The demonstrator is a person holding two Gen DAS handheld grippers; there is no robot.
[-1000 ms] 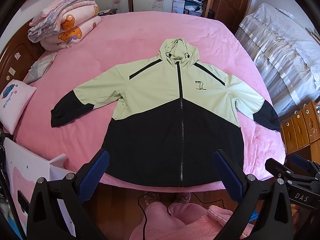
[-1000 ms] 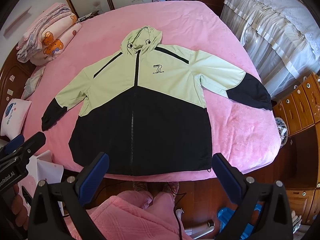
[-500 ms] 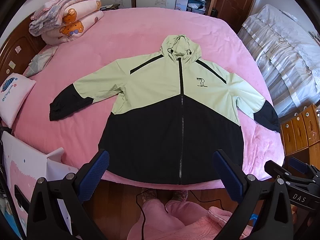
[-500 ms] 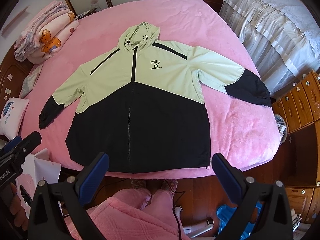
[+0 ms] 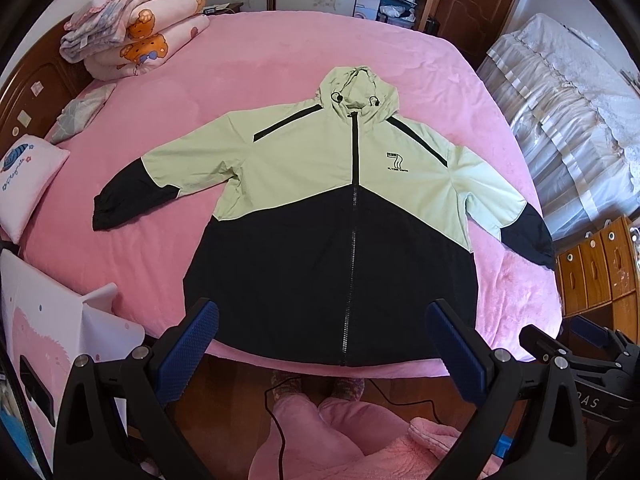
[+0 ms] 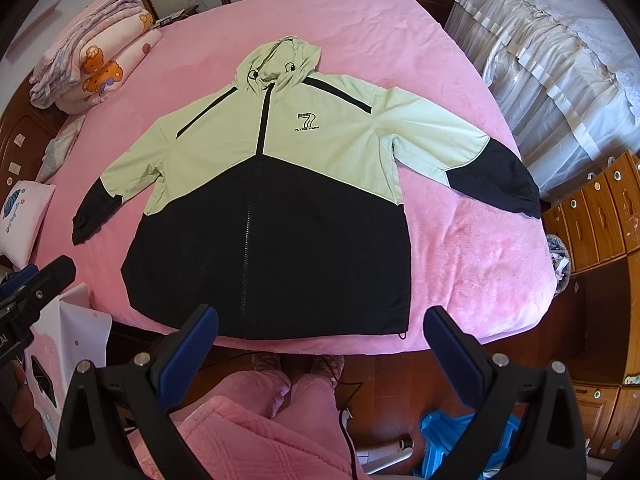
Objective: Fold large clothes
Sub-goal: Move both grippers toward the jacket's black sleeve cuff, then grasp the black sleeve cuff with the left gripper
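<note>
Left wrist view: the jacket (image 5: 332, 216) is laid flat, hem at the bed's (image 5: 260, 60) near edge, with left gripper (image 5: 322, 334) and right gripper (image 6: 322, 338) both held wide apart, empty.

A pink plush bedspread (image 5: 280, 52) covers the bed. Folded cartoon-print quilts (image 5: 136, 36) lie stacked beside the dark wooden headboard (image 5: 36, 92). A wooden drawer cabinet (image 6: 600, 216) stands on the right, near lace-covered furniture (image 5: 568, 92). The floor (image 6: 452, 368) is dark wood.

Green-and-black hooded jacket (image 5: 340, 216) lies flat, zipped, sleeves spread
</note>
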